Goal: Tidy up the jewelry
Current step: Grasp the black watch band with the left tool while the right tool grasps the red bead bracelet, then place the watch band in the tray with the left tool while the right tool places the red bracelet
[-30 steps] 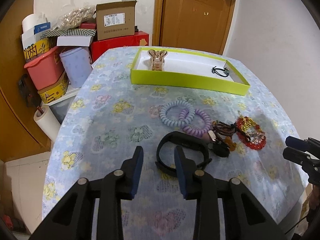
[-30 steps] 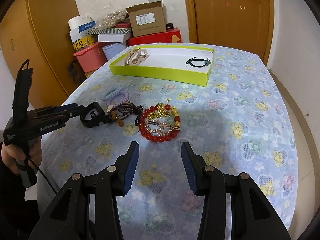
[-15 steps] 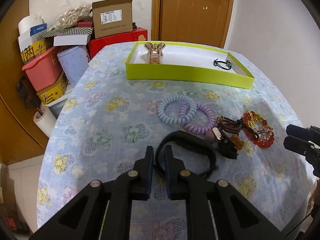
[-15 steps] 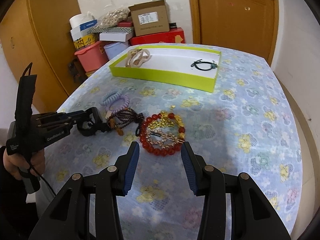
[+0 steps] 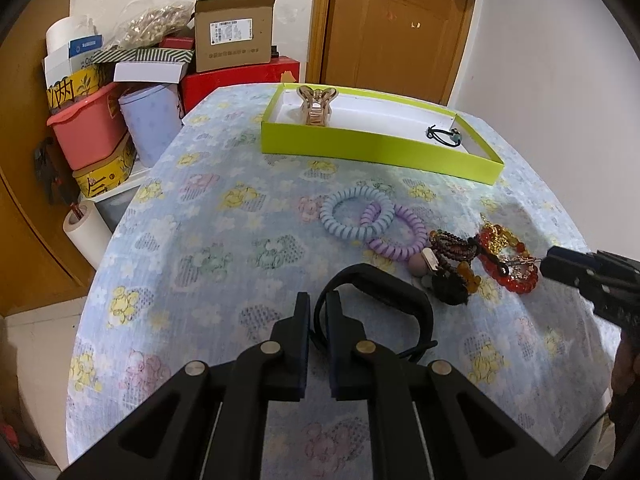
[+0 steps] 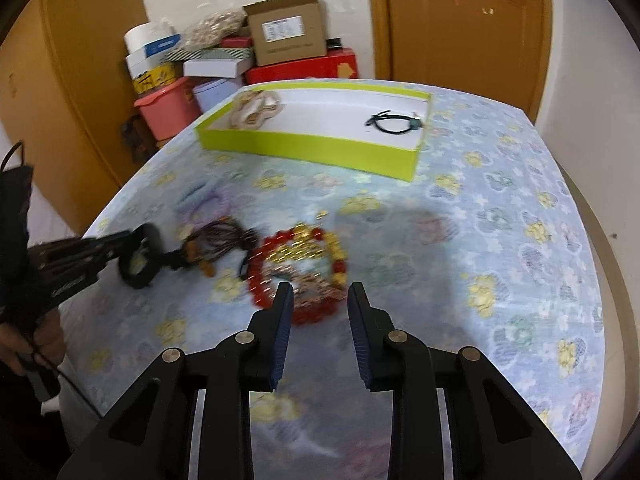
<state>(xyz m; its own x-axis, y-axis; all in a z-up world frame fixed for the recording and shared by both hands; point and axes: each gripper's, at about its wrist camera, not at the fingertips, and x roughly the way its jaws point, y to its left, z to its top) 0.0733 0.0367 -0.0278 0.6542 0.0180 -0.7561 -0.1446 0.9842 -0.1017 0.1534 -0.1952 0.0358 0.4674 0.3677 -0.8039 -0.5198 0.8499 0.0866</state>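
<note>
Leftmost, the left gripper [image 5: 317,312] was pinched onto the near rim of the black bracelet [image 5: 384,292], which lay on the floral-clothed worktop [image 5: 200,248]. Beside it to the right, a pale blue coil hair tie [image 5: 356,216] overlapped a purple coil hair tie [image 5: 394,232]; next came a dark beaded bracelet [image 5: 452,246] and a red and gold bead bracelet [image 5: 508,264], all in one close cluster. Behind them, the yellow-green tray [image 5: 376,148] held a rose-gold hair claw [image 5: 316,106] at its left end and a black hair tie [image 5: 444,136] at its right. Rightmost, the right gripper [image 6: 319,300] stood parted, holding nothing, its fingers straddling the near edge of the red and gold bead bracelet; motion blur hid whether they touched it.
</note>
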